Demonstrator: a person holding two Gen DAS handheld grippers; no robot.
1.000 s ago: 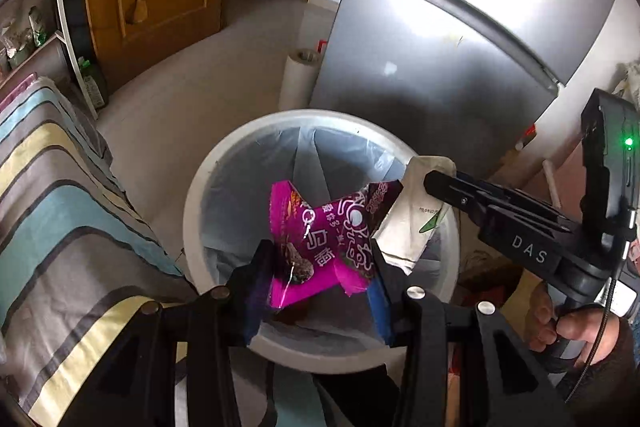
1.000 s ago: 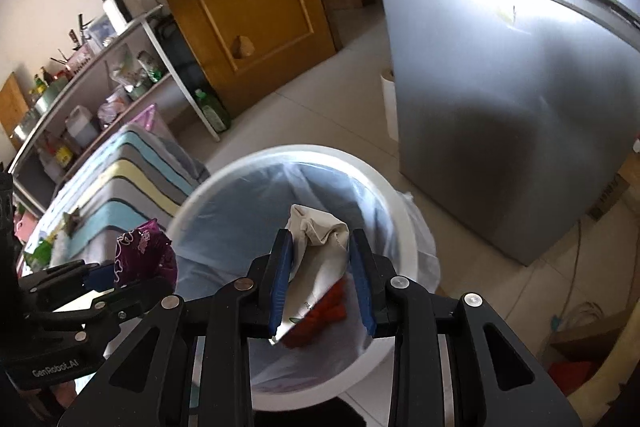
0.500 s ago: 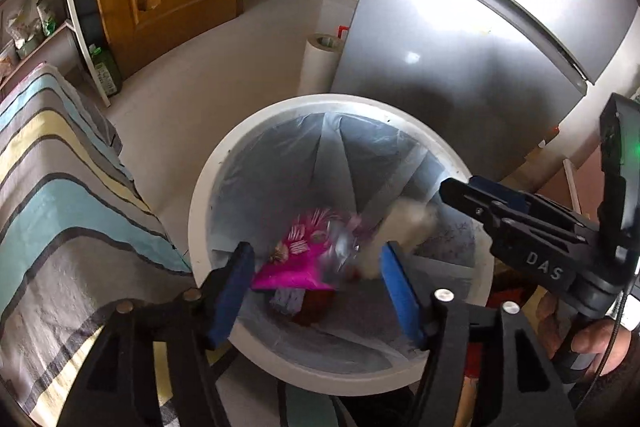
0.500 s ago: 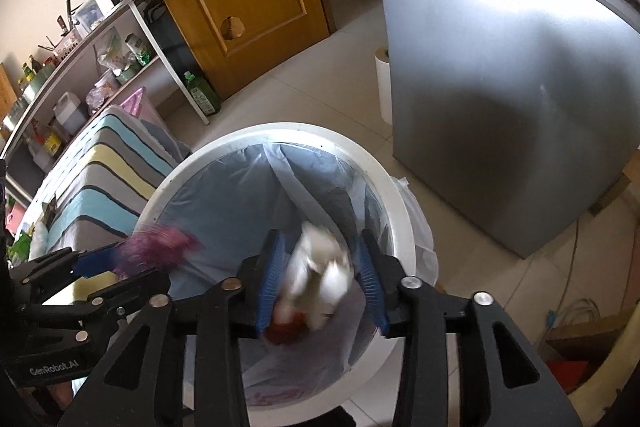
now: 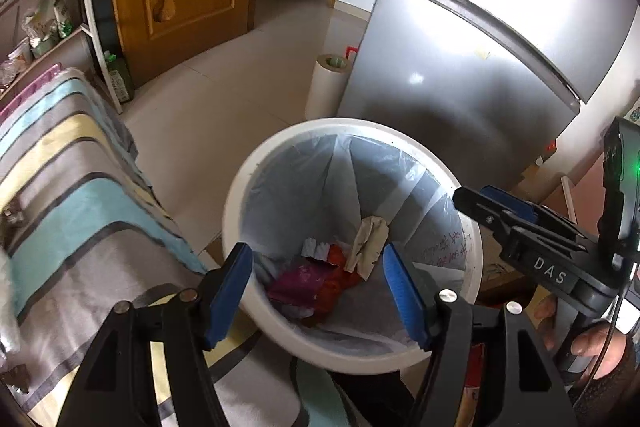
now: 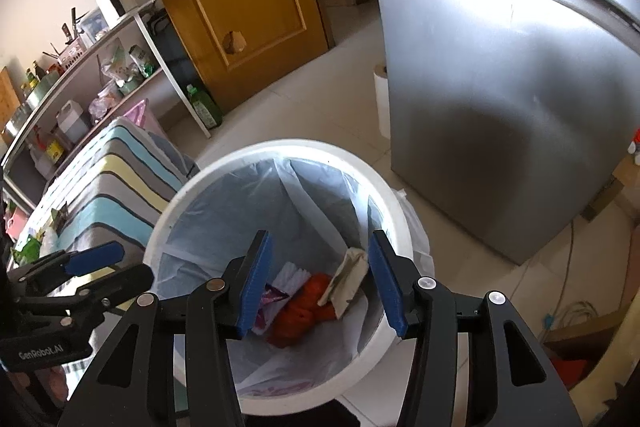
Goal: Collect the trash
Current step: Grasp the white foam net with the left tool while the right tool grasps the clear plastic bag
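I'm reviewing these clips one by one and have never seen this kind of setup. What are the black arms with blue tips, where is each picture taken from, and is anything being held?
There is no robot here. A person carries a hand-held gripper in each hand, and a fisheye camera on each looks forward along its two blue-padded fingers. One picture comes from the left hand-held gripper, the other from the right hand-held gripper; each view also catches the other tool at its edge.

Both point down into a white trash bin lined with a plastic bag. At its bottom lie a magenta wrapper, a beige wrapper and some orange-red trash.

Nothing is held: the left jaws stand open and the right jaws are opening, both empty. A striped cloth lies beside the bin, a grey fridge behind it.
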